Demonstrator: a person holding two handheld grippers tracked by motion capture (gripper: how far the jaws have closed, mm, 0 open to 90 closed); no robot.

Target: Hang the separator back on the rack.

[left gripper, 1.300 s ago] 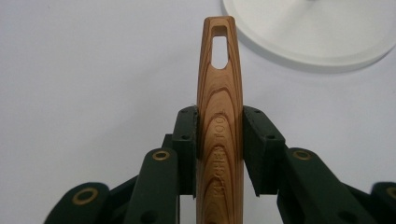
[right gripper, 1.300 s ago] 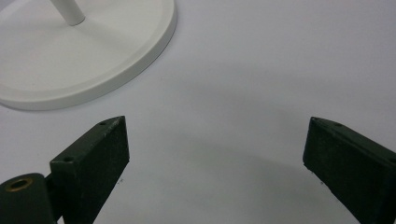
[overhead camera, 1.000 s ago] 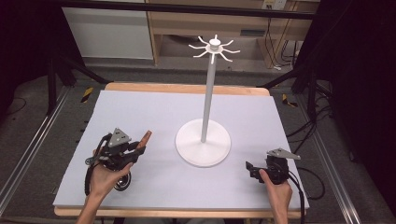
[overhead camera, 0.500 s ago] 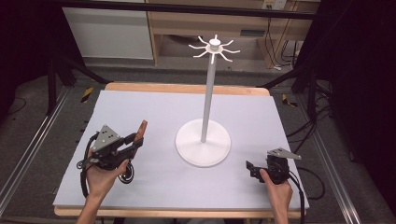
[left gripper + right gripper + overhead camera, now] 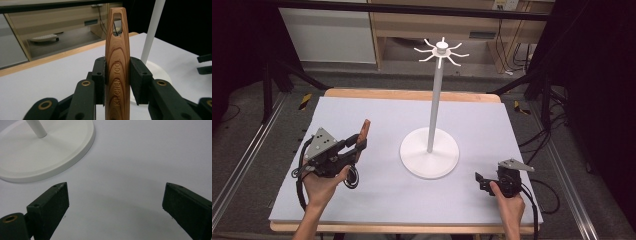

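High view, table: a pale grey mat (image 5: 377,115) covers a wooden-edged table.
High view, stand: a white stand (image 5: 430,150) with a round base, a tall pole and a ring of hooks on top sits near the middle of the mat.
High view, left gripper (image 5: 358,140): at 9 o'clock from the stand's base, clamped on a wooden handle (image 5: 363,132) that points toward 1 o'clock.
High view, right gripper (image 5: 478,179): at 4 o'clock from the base, low over the mat; jaw gap cannot be told here.
Left gripper view: both jaws press the sides of the wooden handle (image 5: 117,60), which stands upright, has a slot near its tip and is stamped "KITCHEN TOOL"; the stand's pole (image 5: 152,27) rises at 2 o'clock.
Right gripper view: jaws spread wide apart, nothing between them, over bare mat (image 5: 140,162); the stand's base (image 5: 45,150) lies at 11 o'clock.
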